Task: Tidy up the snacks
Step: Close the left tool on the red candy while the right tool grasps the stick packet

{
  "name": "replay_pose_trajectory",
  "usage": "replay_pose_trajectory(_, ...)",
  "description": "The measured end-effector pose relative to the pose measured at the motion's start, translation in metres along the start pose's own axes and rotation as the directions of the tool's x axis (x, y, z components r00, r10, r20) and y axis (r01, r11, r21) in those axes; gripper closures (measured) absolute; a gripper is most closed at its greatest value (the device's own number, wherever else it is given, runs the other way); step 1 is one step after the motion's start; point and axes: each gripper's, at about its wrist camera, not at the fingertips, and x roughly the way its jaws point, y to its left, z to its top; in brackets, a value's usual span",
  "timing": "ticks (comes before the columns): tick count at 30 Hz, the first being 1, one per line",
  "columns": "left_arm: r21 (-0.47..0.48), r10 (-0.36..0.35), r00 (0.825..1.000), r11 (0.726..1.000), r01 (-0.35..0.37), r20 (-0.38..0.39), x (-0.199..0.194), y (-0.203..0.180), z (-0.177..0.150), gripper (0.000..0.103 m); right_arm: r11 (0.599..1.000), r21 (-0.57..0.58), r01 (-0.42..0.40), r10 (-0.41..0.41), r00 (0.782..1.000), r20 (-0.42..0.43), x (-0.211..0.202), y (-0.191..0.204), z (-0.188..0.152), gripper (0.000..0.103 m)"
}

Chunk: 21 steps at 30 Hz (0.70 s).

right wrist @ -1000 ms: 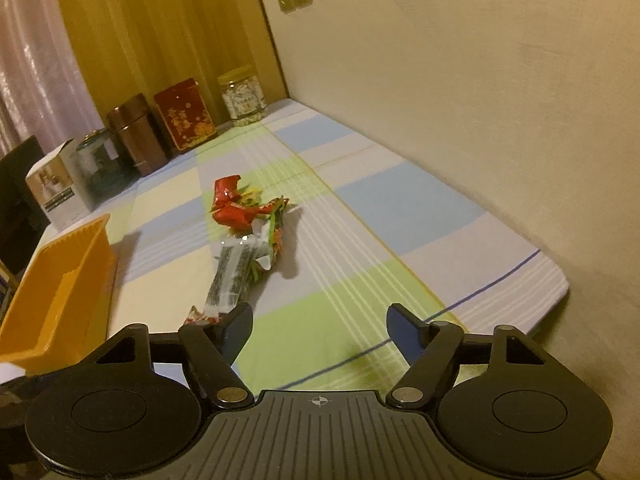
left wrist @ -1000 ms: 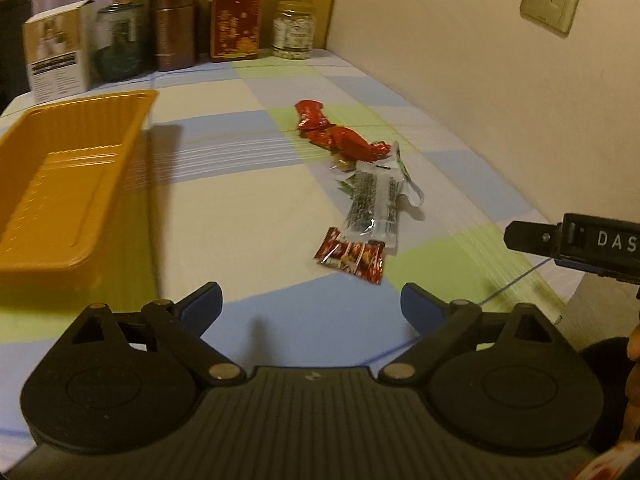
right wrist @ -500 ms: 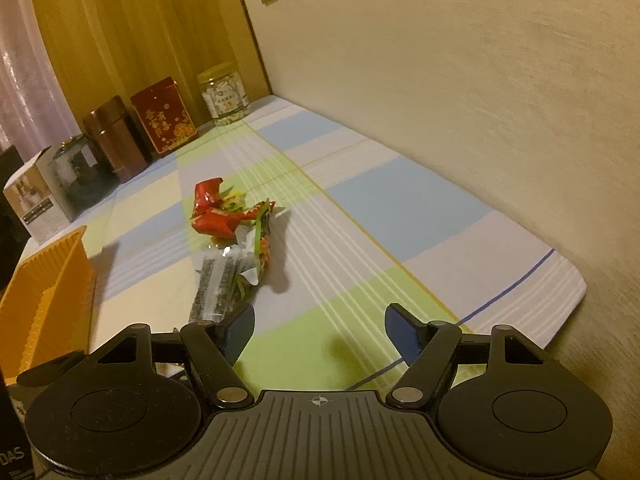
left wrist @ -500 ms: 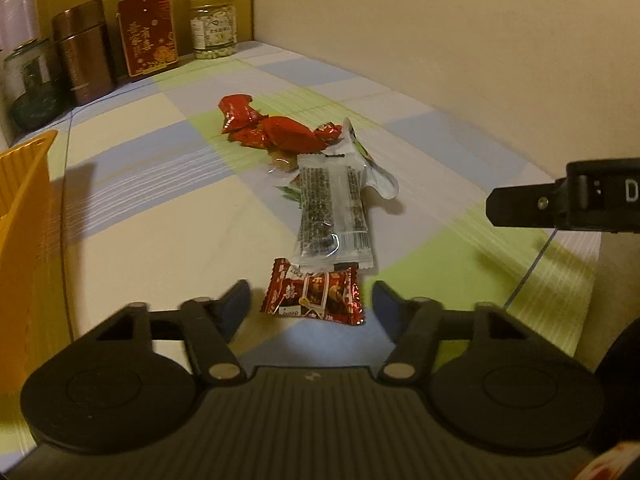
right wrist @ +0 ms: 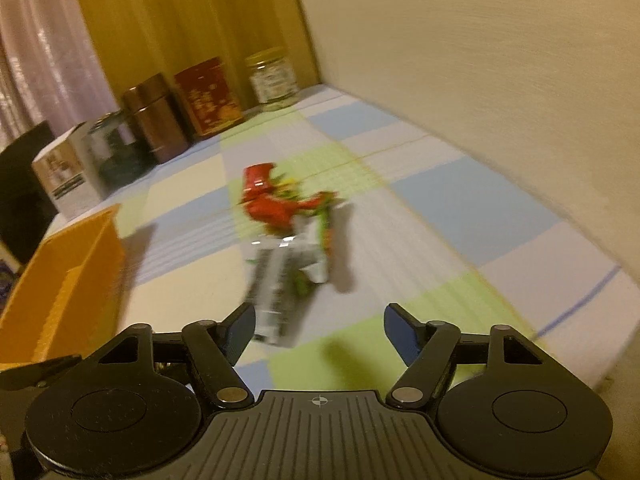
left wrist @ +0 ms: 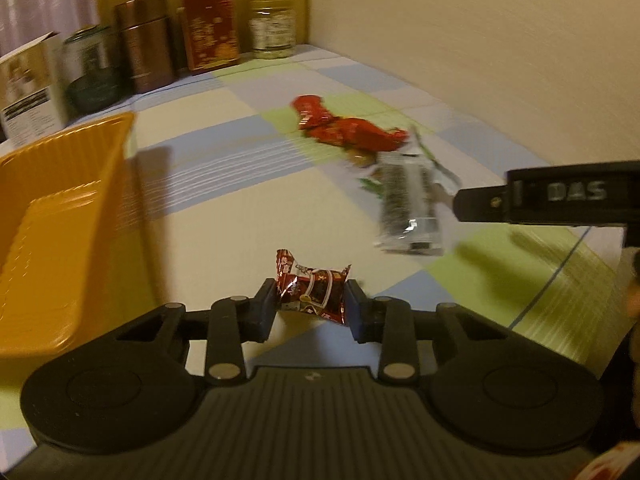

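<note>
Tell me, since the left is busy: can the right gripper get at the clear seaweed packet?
Probably yes. The right gripper is open and empty, and the clear seaweed packet lies just ahead on the tablecloth, nothing between.

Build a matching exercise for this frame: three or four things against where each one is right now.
Things:
1. small dark red foil snack packet
2. orange plastic tray
3. clear wrapper of dark bars
4. copper-coloured round tin

Places:
A. back of the table, among the containers
B. left side of the table
C. between the left gripper's pads
D. on the cloth near the right gripper

Pairs: 1-C, 2-B, 3-D, 4-A
</note>
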Motion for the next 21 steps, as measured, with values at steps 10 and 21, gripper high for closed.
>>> replay_pose_trajectory(10,-0.061,0.011,1.000,0.998,-0.011,-0.002,-0.010,0.018,-0.009,0.071,0.996,-0.091,0.017,-0.019,0.999,-0.028,0.052,0.035,0.010,0.052)
replay_pose_trajectory(21,-0.076,0.007,1.000,0.997,-0.007,-0.002,-0.013,0.020,-0.015,0.071,0.983,-0.172,0.066,-0.070,0.997,-0.015,0.051,0.042,0.006,0.077)
